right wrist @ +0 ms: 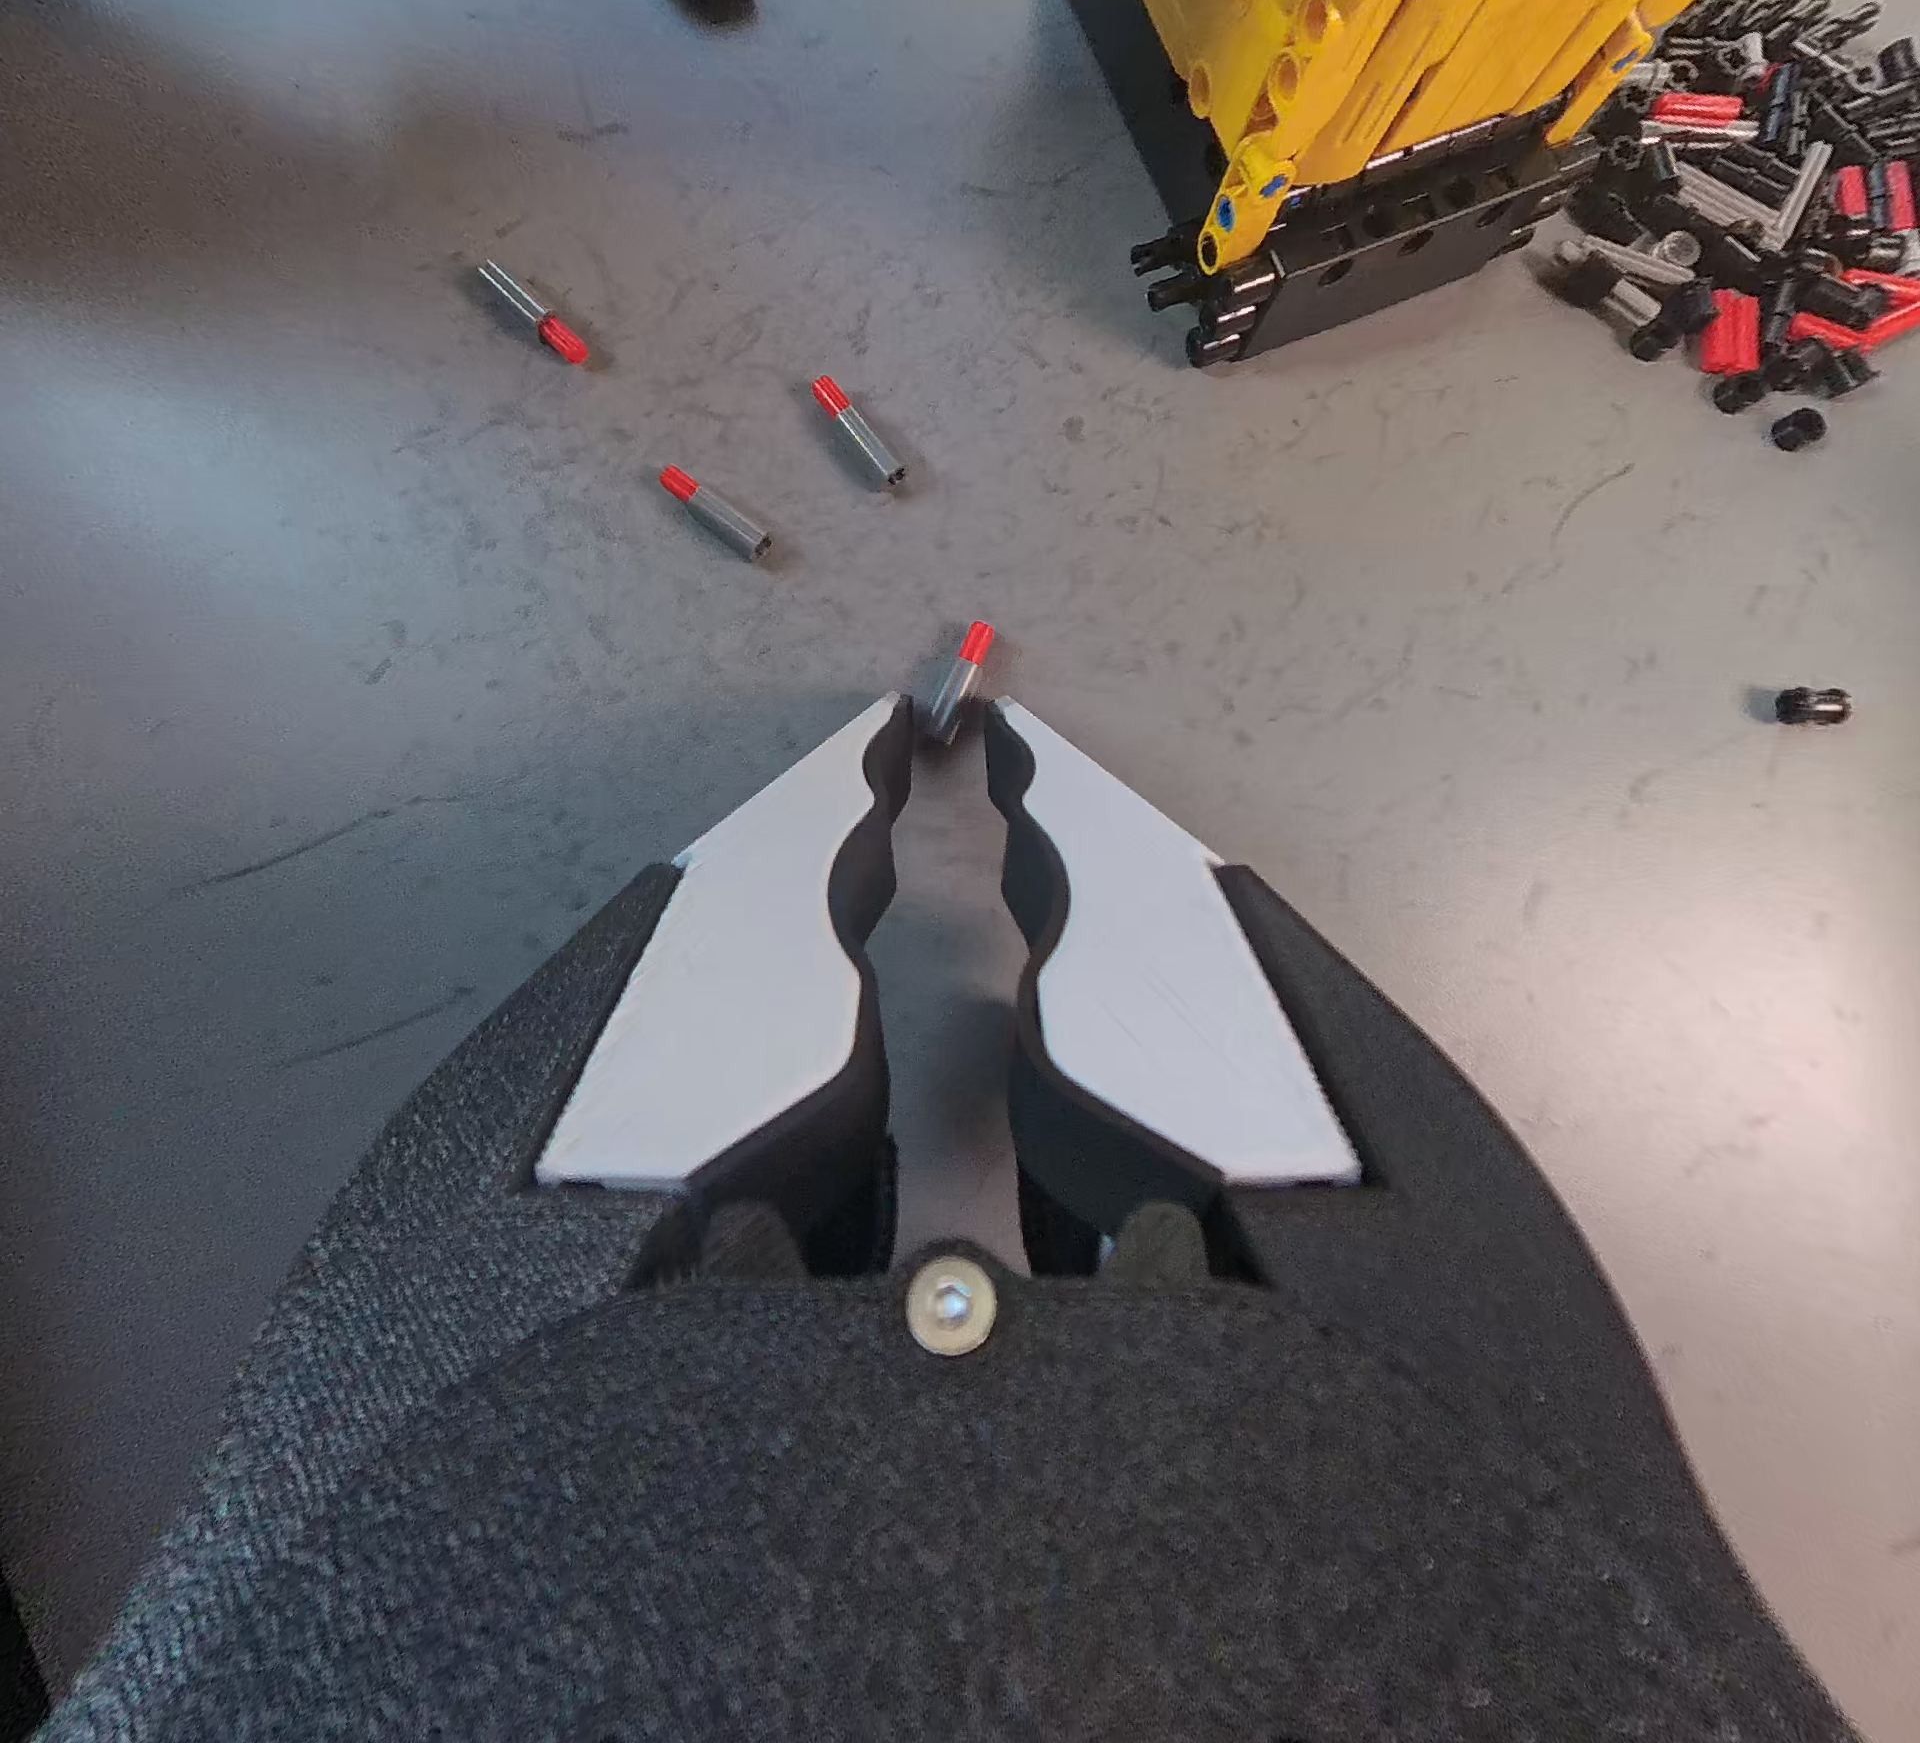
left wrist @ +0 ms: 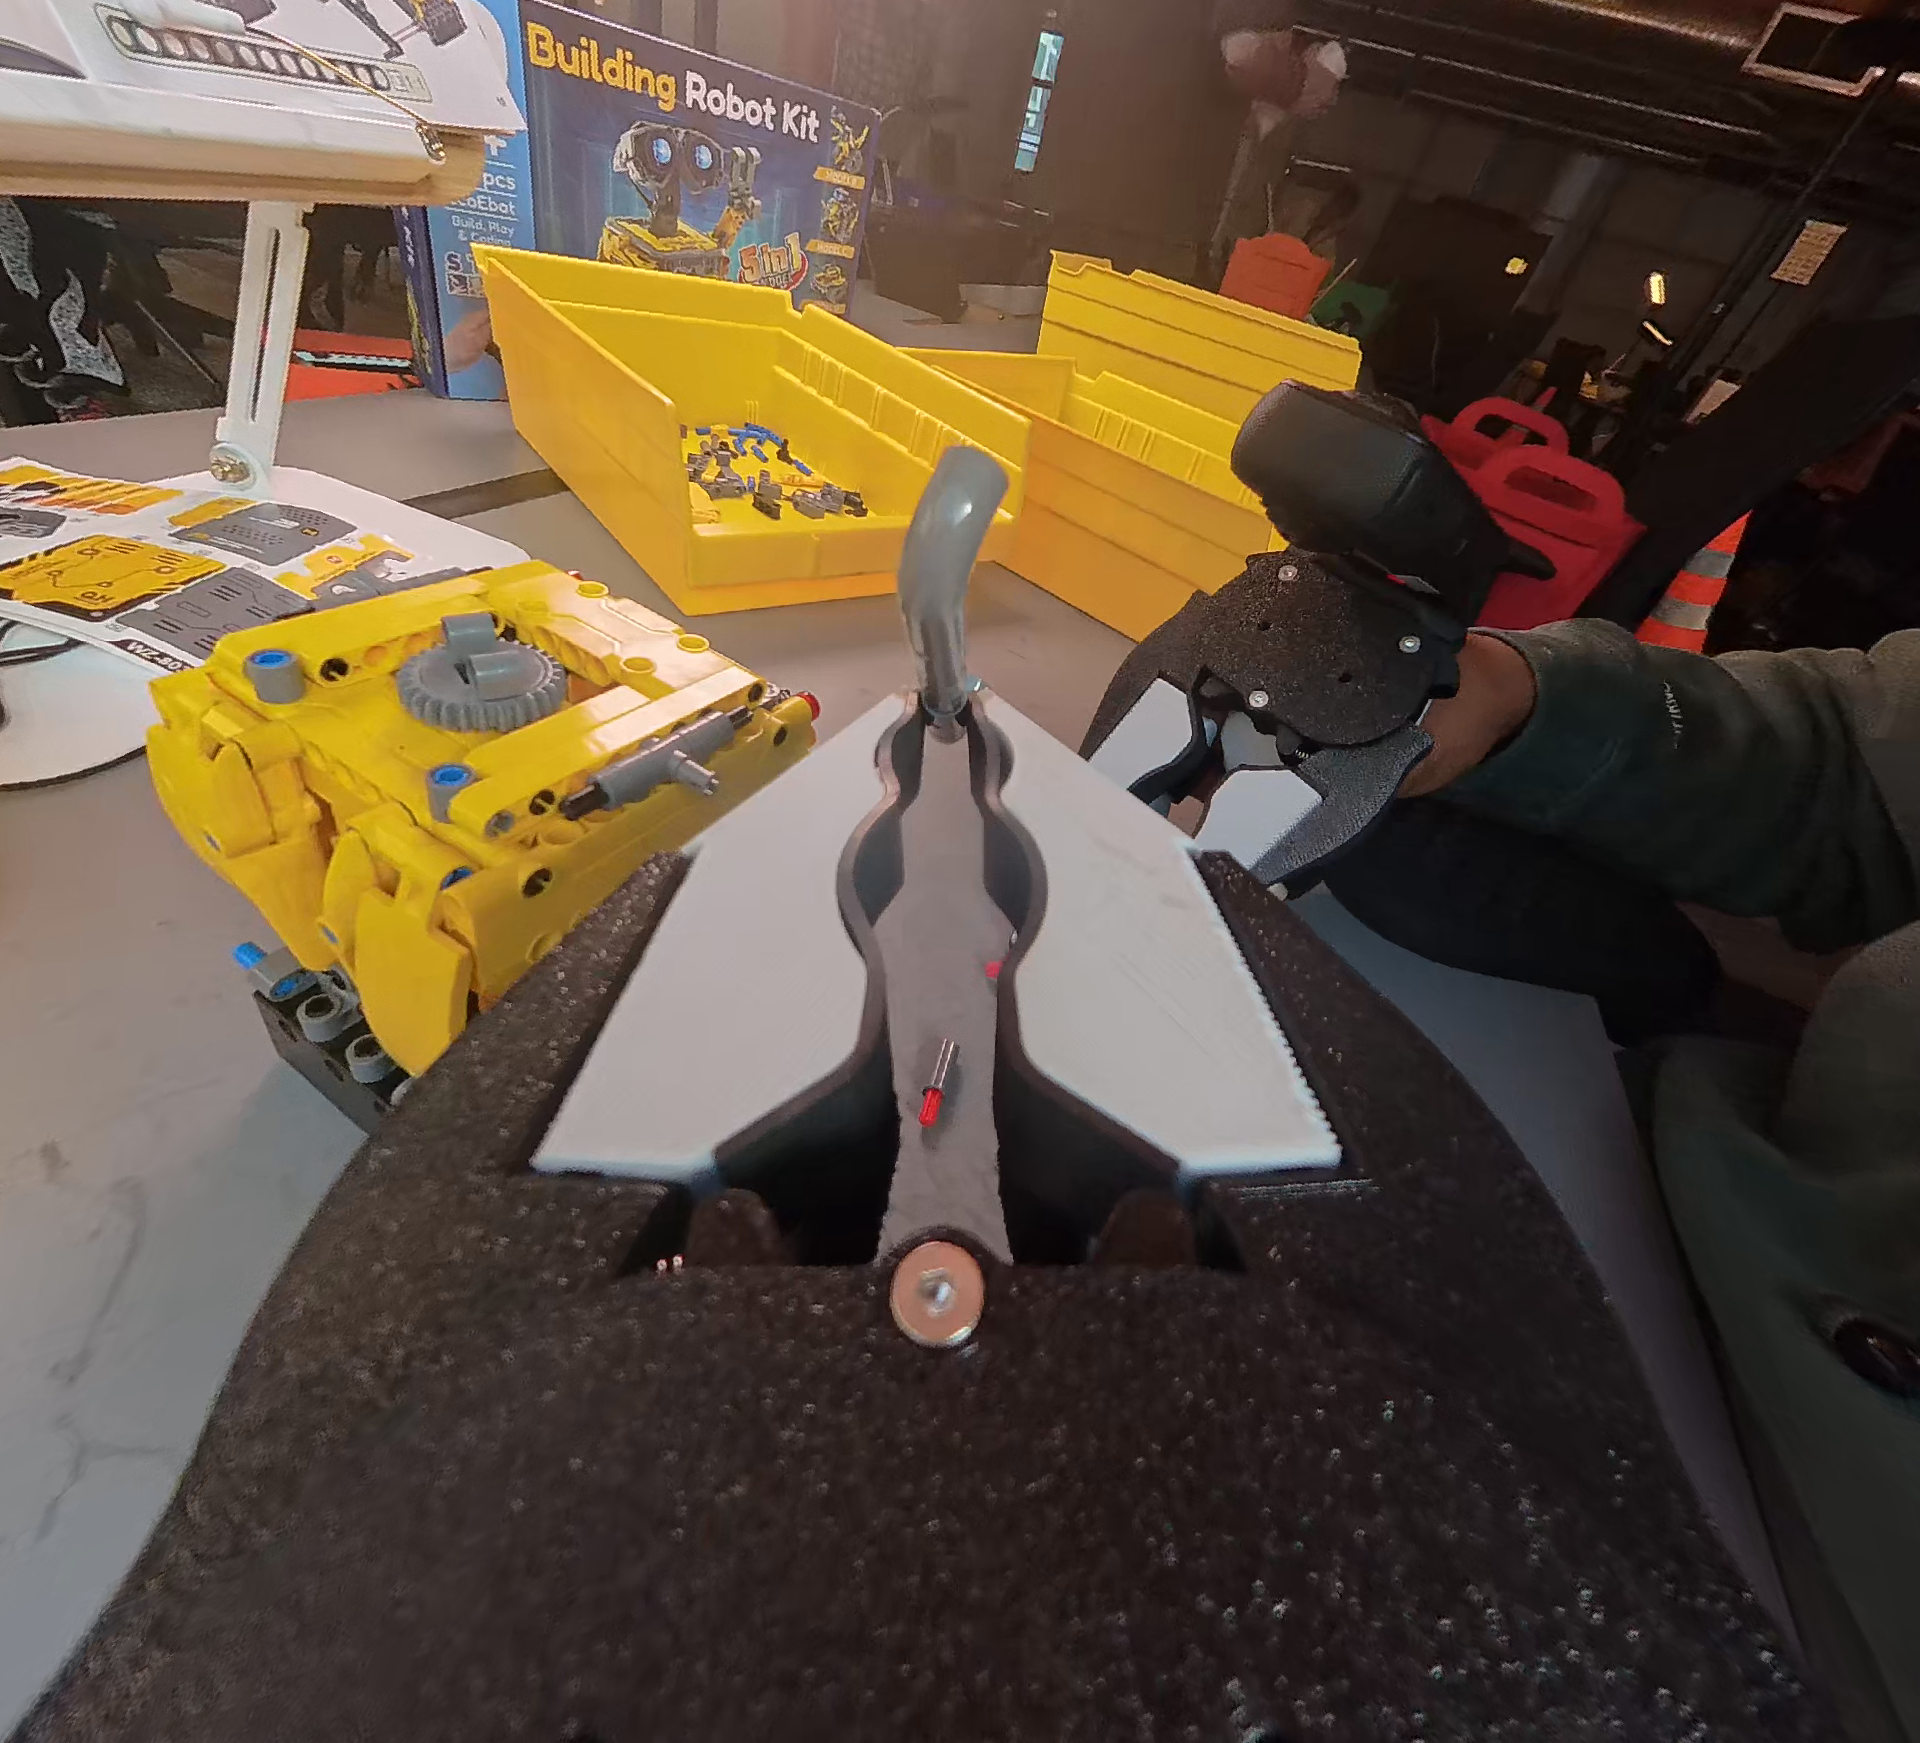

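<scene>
Workshop hall: yellow parts bins (left wrist: 665, 405), exposed ceiling ducts (left wrist: 1558, 0).

Bare grey tabletop (right wrist: 312, 758) lies open leftward; the yellow brick-built model (right wrist: 1403, 31) and a loose black-and-red peg pile (right wrist: 1766, 218) block the right.

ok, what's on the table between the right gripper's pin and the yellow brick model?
Nothing: in the right wrist view, bare grey tabletop runs from the right gripper, shut on a grey red-tipped pin, to the yellow brick-built model.
</scene>
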Demonstrator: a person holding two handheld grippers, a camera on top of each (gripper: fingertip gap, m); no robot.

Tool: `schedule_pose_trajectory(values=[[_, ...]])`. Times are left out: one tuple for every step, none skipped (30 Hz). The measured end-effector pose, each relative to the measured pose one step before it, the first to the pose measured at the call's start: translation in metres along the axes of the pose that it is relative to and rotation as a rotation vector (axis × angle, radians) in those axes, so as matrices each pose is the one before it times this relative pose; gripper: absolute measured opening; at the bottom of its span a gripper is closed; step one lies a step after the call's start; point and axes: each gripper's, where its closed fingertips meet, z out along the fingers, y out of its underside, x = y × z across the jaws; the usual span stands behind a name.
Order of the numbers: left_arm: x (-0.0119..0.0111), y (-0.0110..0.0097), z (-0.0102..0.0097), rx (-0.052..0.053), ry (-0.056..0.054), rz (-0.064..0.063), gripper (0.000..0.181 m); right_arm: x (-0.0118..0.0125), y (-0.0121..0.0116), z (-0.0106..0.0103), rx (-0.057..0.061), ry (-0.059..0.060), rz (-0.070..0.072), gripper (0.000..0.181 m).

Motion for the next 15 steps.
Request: schedule_pose_trajectory(values=[[0.00021, 0.00028, 0.00008, -0.0015, 0.0016, -0.0013, 0.007, -0.00014, 0.00012, -0.00030, -0.0022, 0.0050, -0.0051, 0.013], [-0.00016, 0.00038, 0.00019, -0.0014, 0.0008, -0.0020, 0.007, -0.00016, 0.00016, -0.00024, -0.0007, -0.0003, -0.0003, 0.014], [-0.00014, 0.00039, 0.00013, -0.0010, -0.0005, -0.0011, 0.007, -0.00007, 0.00005, 0.00003, 0.0015, -0.0014, 0.0002, 0.014], [-0.00002, 0.00048, 0.00019, -0.0025, 0.0008, -0.0011, 0.007, -0.00015, -0.00009, 0.00007, 0.0033, -0.0026, 0.0015, 0.013], [0.00023, 0.00048, 0.00017, -0.0022, 0.0016, -0.0014, 0.007, -0.00013, -0.00010, 0.00007, 0.0031, -0.0015, 0.0020, 0.013], [-0.00004, 0.00025, 0.00015, -0.0006, 0.0004, -0.0006, 0.007, -0.00018, -0.00027, 0.00019, 0.0036, -0.0024, -0.0014, 0.013], [0.00008, 0.00037, 0.00020, -0.0012, 0.0003, 0.0001, 0.007, -0.00039, -0.00022, 0.00005, 0.0029, -0.0051, -0.0024, 0.012], [0.00005, 0.00034, 0.00018, -0.0020, 0.0008, -0.0001, 0.007, 0.00006, -0.00004, 0.00000, 0.0011, -0.0035, 0.0004, 0.012], [-0.00001, 0.00033, 0.00016, -0.0011, 0.0001, -0.0003, 0.007, 0.00009, -0.00009, -0.00006, 0.0003, -0.0025, 0.0011, 0.011], [-0.00012, 0.00027, 0.00013, -0.0008, -0.0001, -0.0003, 0.007, -0.00002, -0.00005, 0.00003, 0.0001, -0.0006, -0.0036, 0.011], [-0.00009, 0.00042, 0.00014, -0.0020, 0.0003, -0.0007, 0.007, 0.00006, 0.00012, 0.00023, -0.0017, 0.0017, -0.0038, 0.010], [-0.00004, 0.00046, 0.00017, -0.0016, 0.0006, -0.0012, 0.007, -0.00008, -0.00034, 0.00028, -0.0001, 0.0005, -0.0008, 0.010], [0.00006, 0.00030, 0.00014, -0.0013, 0.0015, -0.0016, 0.007, 0.00001, -0.00021, 0.00020, -0.0005, -0.0010, 0.0006, 0.010], [0.00025, 0.00036, 0.00017, -0.0021, 0.0018, -0.0010, 0.007, 0.00015, -0.00025, 0.00026, -0.0009, -0.0019, 0.0016, 0.010], [0.00000, 0.00030, 0.00012, -0.0016, 0.0001, -0.0001, 0.006, -0.00007, -0.00017, 0.00021, -0.0013, -0.0016, 0.0008, 0.010]])
